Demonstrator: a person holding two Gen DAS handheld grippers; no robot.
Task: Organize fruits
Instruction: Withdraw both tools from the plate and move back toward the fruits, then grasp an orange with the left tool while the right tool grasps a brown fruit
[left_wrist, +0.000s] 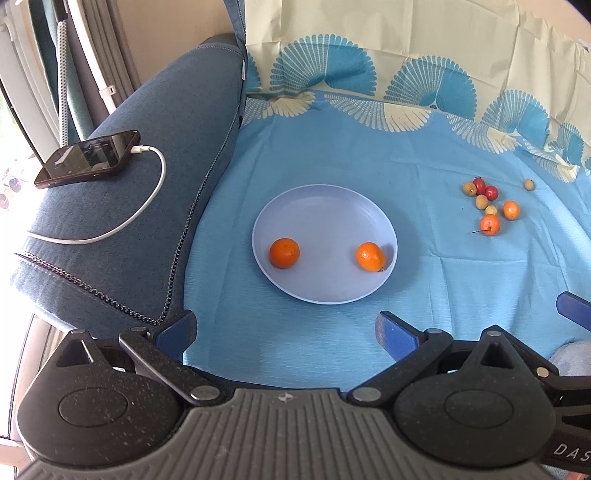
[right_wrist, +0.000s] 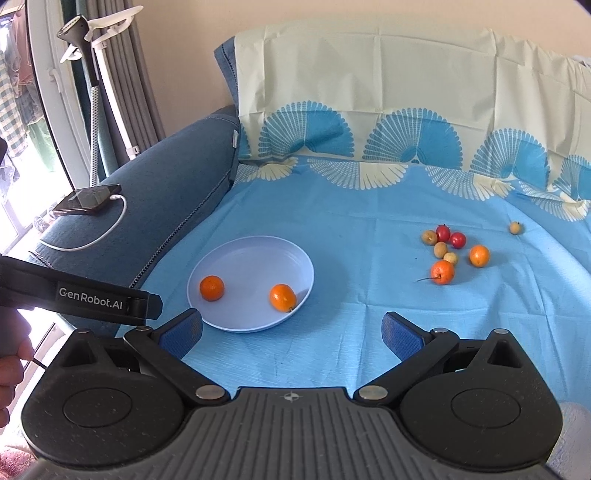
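A pale blue plate (left_wrist: 325, 206) (right_wrist: 255, 251) lies on the blue cloth and holds two oranges (left_wrist: 283, 253) (left_wrist: 370, 256), also in the right wrist view (right_wrist: 211, 288) (right_wrist: 283, 297). A cluster of small fruits (left_wrist: 487, 203) (right_wrist: 448, 251) lies on the cloth to the plate's right: red, tan and orange ones. One small tan fruit (left_wrist: 529, 184) (right_wrist: 515, 227) lies apart, further right. My left gripper (left_wrist: 286, 332) is open and empty, near the plate's front edge. My right gripper (right_wrist: 291, 332) is open and empty, in front of the plate and the cluster.
A blue sofa armrest (left_wrist: 147, 206) rises left of the plate, with a phone (left_wrist: 88, 158) and white charging cable on it. A cream and blue patterned cloth (right_wrist: 369, 110) covers the backrest behind. The left gripper's body (right_wrist: 92, 299) shows at the right view's left edge.
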